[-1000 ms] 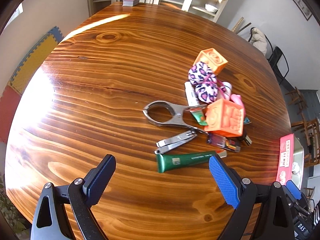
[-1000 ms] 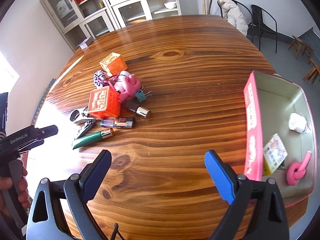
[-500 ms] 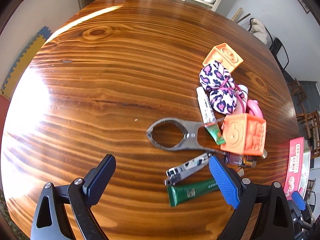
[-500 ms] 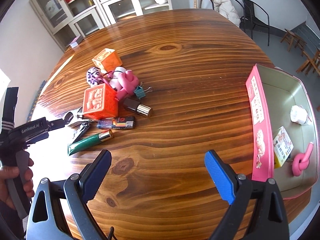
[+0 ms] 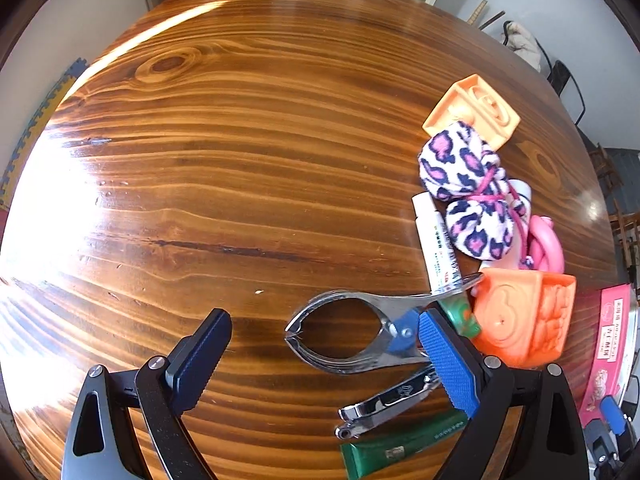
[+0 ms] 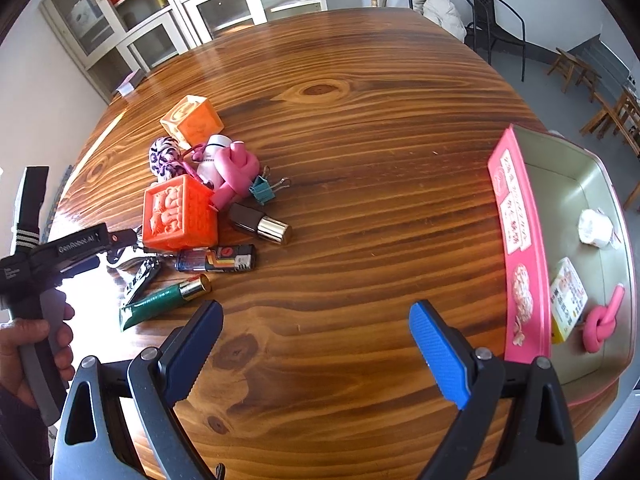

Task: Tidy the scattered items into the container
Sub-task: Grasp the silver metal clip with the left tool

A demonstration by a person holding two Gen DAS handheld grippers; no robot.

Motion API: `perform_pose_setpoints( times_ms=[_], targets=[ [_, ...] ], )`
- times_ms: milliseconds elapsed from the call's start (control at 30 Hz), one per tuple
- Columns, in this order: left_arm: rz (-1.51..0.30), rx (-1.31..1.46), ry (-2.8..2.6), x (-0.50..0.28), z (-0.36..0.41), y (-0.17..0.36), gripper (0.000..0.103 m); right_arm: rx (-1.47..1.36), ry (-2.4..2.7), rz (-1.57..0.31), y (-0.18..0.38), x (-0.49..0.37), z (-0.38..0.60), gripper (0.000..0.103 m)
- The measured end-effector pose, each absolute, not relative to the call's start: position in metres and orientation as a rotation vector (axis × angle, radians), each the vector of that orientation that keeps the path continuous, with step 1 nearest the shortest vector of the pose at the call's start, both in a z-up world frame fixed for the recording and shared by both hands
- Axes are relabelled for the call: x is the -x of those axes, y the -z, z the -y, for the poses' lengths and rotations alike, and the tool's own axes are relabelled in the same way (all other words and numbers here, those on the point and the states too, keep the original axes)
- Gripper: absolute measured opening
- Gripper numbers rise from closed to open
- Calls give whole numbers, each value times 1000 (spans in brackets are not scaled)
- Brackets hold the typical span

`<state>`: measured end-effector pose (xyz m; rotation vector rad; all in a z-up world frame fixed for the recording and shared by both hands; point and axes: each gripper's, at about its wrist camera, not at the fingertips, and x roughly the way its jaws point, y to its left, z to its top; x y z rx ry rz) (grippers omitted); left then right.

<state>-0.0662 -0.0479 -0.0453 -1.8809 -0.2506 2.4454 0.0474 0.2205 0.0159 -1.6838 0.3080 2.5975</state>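
Note:
A pile of small items lies on the round wooden table (image 5: 240,160). My left gripper (image 5: 320,356) is open, its fingers straddling a metal spring clamp (image 5: 352,340). Next to the clamp lie nail clippers (image 5: 388,400), a green tube (image 5: 400,448), an orange block (image 5: 524,320), a leopard-print bow (image 5: 464,192) and a white stick (image 5: 436,244). In the right wrist view my right gripper (image 6: 316,344) hangs open over bare wood, between the pile and the pink tin (image 6: 520,248). The tin holds a pink knotted toy (image 6: 600,324), a card packet (image 6: 568,300) and a white wad (image 6: 596,228).
A lighter (image 6: 216,260), a dark lipstick (image 6: 260,224), a teal binder clip (image 6: 264,192), a pink toy (image 6: 236,168) and a second orange block (image 6: 192,120) are in the pile. Cabinets (image 6: 200,8) and chairs (image 6: 496,28) stand beyond the table. A hand (image 6: 36,344) holds the left gripper.
My left gripper has moved forward and down onto the pile, and the metal clamp now lies between its fingers. My right gripper has barely shifted.

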Motion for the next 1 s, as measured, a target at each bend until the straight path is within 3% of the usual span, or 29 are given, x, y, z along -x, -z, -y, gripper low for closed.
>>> perform_pose_setpoints(
  times_ms=[633, 1000],
  targets=[
    [-24, 1822, -2495, 72, 31, 53, 96, 1707, -2665, -219, -18, -14, -188, 96],
    [-26, 1800, -2505, 80, 52, 50, 97, 1739, -2682, -206, -13, -2, -174, 96]
  ],
)
